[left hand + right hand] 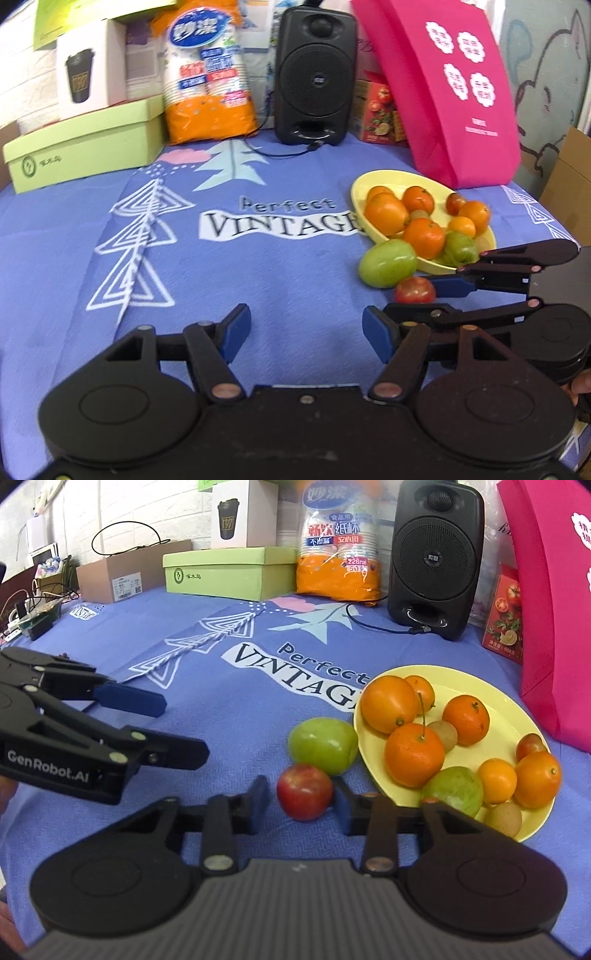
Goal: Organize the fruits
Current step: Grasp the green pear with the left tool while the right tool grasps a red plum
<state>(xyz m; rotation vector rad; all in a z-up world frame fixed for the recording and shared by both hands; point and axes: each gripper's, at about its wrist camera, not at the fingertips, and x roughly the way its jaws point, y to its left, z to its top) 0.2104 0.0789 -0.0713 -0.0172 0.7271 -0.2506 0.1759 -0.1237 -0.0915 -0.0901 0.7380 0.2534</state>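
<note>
A yellow plate (491,701) holds several oranges (413,758), kiwis and a green fruit; it also shows in the left wrist view (360,184). A green fruit (322,745) and a red fruit (305,791) lie on the blue cloth just left of the plate; both show in the left wrist view, green (387,263) and red (414,290). My right gripper (301,799) is open, its fingers either side of the red fruit, the right pad near or touching it. My left gripper (306,332) is open and empty over bare cloth, left of the fruits.
A black speaker (436,554) with a cable, an orange pack of paper cups (338,542), a green box (229,572), a cardboard box and a pink bag (554,609) line the back and right. A blue printed cloth (221,709) covers the table.
</note>
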